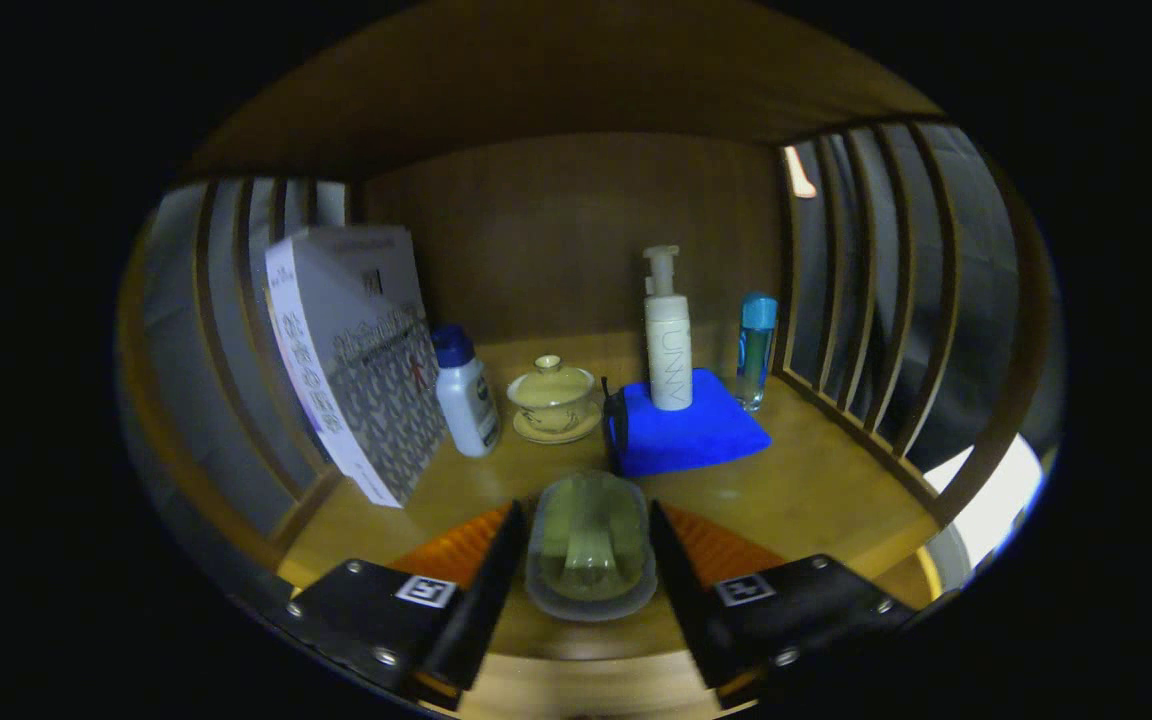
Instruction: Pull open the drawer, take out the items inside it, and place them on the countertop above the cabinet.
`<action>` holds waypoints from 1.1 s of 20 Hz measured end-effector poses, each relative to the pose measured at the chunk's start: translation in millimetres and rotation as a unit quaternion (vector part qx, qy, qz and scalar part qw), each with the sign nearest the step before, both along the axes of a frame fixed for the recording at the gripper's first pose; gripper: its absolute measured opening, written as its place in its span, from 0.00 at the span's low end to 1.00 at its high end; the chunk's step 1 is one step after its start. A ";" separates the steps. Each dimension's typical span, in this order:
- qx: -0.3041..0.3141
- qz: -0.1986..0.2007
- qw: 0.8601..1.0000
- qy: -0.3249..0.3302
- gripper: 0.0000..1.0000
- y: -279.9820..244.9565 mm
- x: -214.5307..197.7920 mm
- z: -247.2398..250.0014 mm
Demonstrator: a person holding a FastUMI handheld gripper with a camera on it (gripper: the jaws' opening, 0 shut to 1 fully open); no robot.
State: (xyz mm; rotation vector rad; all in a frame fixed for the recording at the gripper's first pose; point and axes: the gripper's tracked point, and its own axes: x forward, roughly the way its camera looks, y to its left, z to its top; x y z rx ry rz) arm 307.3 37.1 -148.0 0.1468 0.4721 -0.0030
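Wooden counter (816, 500), warm brown, with slatted sides and a solid wooden back. Resting on it: a large white patterned box (361, 360) leaning against the left slats; a small white bottle with blue cap (464, 392); a pale yellow lidded ceramic cup on its saucer (553, 398); a folded blue cloth (688, 426); a slim clear bottle with light-blue cap (756, 350); a translucent greenish oval container (591, 545), lying between the tongs (588, 560), whose fingers flank it closely.

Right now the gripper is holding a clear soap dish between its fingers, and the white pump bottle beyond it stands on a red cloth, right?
Not quite: the cloth is blue, not red. The gripper view shows the gripper with the clear soap dish between its fingers, and the white pump bottle beyond it standing on a folded blue cloth.
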 end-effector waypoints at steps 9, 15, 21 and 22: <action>0.007 -0.005 0.980 -0.200 0.95 -22.1 -152.5 103.1; 0.004 0.041 0.977 -0.208 0.95 9.7 -245.6 68.3; -0.048 0.074 0.980 -0.178 0.96 25.2 -303.8 2.0; -0.053 0.078 0.980 -0.174 0.96 28.3 -309.4 -8.3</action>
